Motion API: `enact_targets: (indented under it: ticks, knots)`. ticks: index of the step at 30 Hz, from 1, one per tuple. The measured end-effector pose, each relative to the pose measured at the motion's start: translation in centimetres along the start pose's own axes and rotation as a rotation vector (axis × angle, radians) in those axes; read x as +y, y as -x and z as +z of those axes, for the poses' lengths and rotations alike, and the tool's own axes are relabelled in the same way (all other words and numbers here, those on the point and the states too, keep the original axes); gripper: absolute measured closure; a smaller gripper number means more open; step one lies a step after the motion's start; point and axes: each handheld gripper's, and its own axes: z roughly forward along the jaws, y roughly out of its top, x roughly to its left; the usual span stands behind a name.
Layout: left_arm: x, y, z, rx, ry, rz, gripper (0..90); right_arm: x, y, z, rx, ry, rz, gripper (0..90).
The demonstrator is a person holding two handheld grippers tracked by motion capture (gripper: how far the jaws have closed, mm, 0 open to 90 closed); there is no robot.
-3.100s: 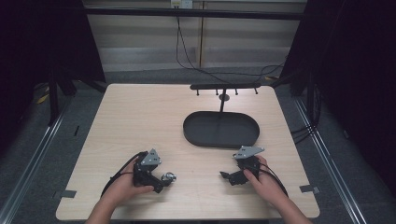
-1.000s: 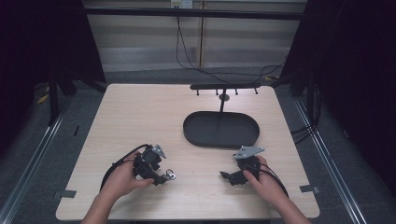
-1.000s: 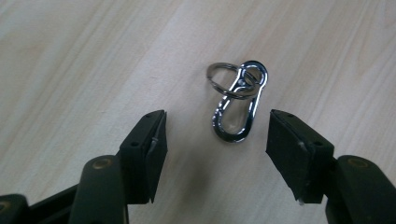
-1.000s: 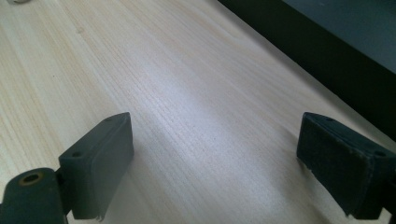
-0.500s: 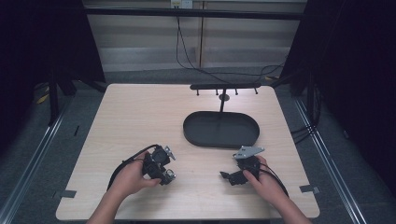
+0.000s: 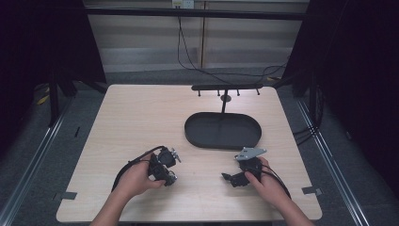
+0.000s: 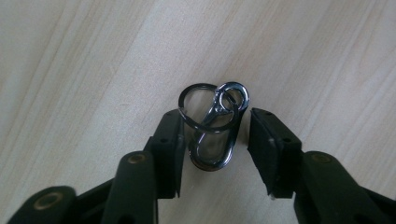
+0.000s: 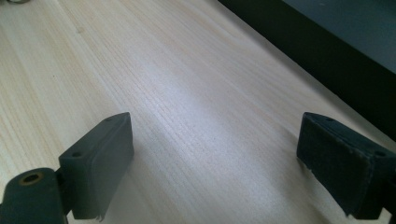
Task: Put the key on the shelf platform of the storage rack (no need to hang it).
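- Carabiner clip (image 7: pixel 215 135) with key ring (image 7: pixel 198 105): lies flat on the wooden table (image 6: pixel 136 117), near the front edge and left of centre. In the left gripper view its long axis runs along the jaws, ring end pointing away from the gripper.
- Left gripper (image 7: pixel 212 144): jaws have just been closing around the clip; the left pad touches the ring, while a gap remains at the right pad.
- Right gripper (image 8: pixel 219 163): jaws wide apart over bare wood, nothing between them.
- Black oval tray (image 6: pixel 195 136): well behind both grippers, with a hook rack (image 6: pixel 226 88) at the far edge.
- No legible writing.
- Open tabletop lies to the left and behind.
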Motion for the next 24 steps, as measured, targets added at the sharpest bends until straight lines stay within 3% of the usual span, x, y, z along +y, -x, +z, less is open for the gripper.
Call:
enact_targets:
  ticks: [6, 12, 16, 17, 21, 24]
  knots:
    - [0.6, 0.3, 0.0, 0.020, -0.042, -0.002, 66.7, 0.0, 0.0, 0.0, 0.000, 0.000, 0.000, 10.6]
    - [1.3, 0.5, 0.1, 0.027, -0.100, -0.025, 68.2, 0.0, 0.0, 0.0, 0.000, 0.000, -0.001, 10.6]
    - [1.2, 0.1, 0.0, 0.015, -0.093, -0.068, 68.3, 0.0, 0.0, 0.0, 0.000, 0.000, 0.000, 10.6]
    - [1.0, -0.2, -0.1, 0.017, -0.087, -0.099, 68.3, 0.0, 0.0, 0.0, 0.000, 0.000, 0.000, 10.6]
    - [0.6, -0.8, -0.7, -0.015, -0.064, -0.129, 68.3, 0.0, 0.0, 0.0, 0.000, 0.000, 0.000, 10.6]
    - [0.7, -1.0, -0.8, -0.012, -0.073, -0.130, 68.3, 0.0, 0.0, 0.0, 0.000, 0.000, -0.001, 10.6]
